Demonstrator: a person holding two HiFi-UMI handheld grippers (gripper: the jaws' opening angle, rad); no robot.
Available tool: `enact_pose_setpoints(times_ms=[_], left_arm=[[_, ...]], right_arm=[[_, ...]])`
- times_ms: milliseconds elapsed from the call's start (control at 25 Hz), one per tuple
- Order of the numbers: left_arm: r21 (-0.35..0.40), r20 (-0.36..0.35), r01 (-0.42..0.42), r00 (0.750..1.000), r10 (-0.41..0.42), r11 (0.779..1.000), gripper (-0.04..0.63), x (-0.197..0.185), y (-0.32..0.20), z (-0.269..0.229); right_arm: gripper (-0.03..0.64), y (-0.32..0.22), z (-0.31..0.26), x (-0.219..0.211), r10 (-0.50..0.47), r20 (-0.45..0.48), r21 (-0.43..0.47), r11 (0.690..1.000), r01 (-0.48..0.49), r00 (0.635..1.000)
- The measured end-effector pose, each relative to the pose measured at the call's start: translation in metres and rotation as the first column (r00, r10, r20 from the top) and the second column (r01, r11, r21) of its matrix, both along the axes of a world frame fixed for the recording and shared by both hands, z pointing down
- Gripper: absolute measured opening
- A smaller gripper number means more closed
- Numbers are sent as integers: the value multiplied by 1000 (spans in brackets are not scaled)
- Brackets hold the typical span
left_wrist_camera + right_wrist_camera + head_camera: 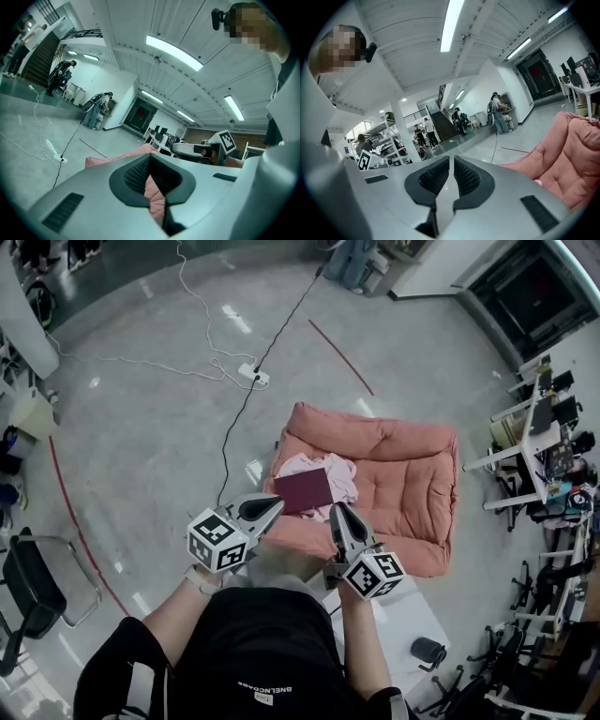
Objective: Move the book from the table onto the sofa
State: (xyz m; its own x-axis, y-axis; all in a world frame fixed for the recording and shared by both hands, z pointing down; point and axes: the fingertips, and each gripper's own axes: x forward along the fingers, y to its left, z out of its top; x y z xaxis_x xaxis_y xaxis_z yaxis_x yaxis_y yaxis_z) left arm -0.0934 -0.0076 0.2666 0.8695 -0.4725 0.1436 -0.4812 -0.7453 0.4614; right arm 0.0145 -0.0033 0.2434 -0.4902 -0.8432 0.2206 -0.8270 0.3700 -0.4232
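Note:
The dark red book [303,489] lies flat on a pale pink cloth [319,466] at the near left of the pink sofa cushion [403,484]. Both grippers hang in the air just in front of the person, short of the sofa's near edge. The left gripper [277,507] [150,158] is shut with nothing in it, its tips close to the book's near left corner. The right gripper [339,513] [451,162] is shut and empty as well, its tips by the book's near right corner. In the left gripper view the right gripper [197,149] shows beside the sofa [157,194].
A white table [412,610] stands under the person's right arm with a black cup-like object [428,651] on it. A black chair [33,582] is at the left. Cables and a power strip [253,375] cross the floor beyond the sofa. Desks [544,437] line the right.

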Motion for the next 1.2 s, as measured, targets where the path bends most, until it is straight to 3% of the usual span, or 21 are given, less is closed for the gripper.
enact_pose_setpoints(times_ms=[520,640,1200], left_arm=[[74,19,-134,991,133,988,15,84,32,-54],[78,26,-145,989,143,986,15,109,37,-70],[136,96,-259,964,247,956,15,199,38,-96]], right_arm=[[51,51,-52,56,45,-2,104,994,-45,999],[51,63,-66,83,58,-33,123,991,-53,998],[51,94,-85,205,221,-6,175,960,-217,975]])
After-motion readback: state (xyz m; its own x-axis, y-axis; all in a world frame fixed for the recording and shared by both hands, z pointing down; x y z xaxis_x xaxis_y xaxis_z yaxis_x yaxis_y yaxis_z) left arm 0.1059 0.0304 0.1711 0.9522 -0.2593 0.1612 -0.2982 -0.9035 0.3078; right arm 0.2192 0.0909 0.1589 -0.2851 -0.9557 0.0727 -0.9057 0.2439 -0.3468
